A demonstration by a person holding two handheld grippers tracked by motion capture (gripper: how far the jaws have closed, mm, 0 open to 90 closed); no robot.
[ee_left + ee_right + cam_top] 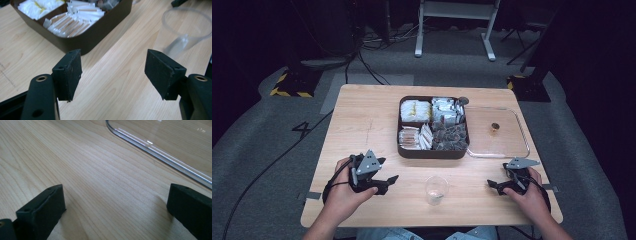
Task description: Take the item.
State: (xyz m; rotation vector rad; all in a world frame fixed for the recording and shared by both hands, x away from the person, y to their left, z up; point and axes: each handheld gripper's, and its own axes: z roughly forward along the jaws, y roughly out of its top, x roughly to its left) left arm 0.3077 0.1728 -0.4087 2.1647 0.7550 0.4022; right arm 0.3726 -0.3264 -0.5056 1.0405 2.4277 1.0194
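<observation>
Table [362, 115], one, pale wood, bearing everything listed here; places below are given from the clear cup.

Lid [504, 135], one, clear plastic, flat, lying beyond the cup and to its right, just beside the box, with a small brown knob at its middle. In my right gripper view its rim [160, 152] crosses the upper corner.

Box [432, 150], one, dark brown, four compartments, standing straight beyond the cup. Compartments hold white packets, silver packets, dark packets, and paper-wrapped sticks [75, 20] nearest my left side. I cannot count the contents.

Cup [436, 189], one, clear plastic, upright, near the table's front edge, between my two grippers and touching neither. In my left gripper view it [185, 32] stands ahead and to the right of my jaws.

Grippers, two. Left gripper [387, 181]: to the left of the cup, jaws spread, nothing between them but bare wood. Right gripper [495, 185]: to the right of the cup, jaws spread, nothing held.

Step in hand, as I judge it: both grippers parked free beside the cup, a pick from the box not yet begun. Next move likely calls for my left gripper to reach forward to the stick compartment and pinch one item, then carry it back over the cup.
</observation>
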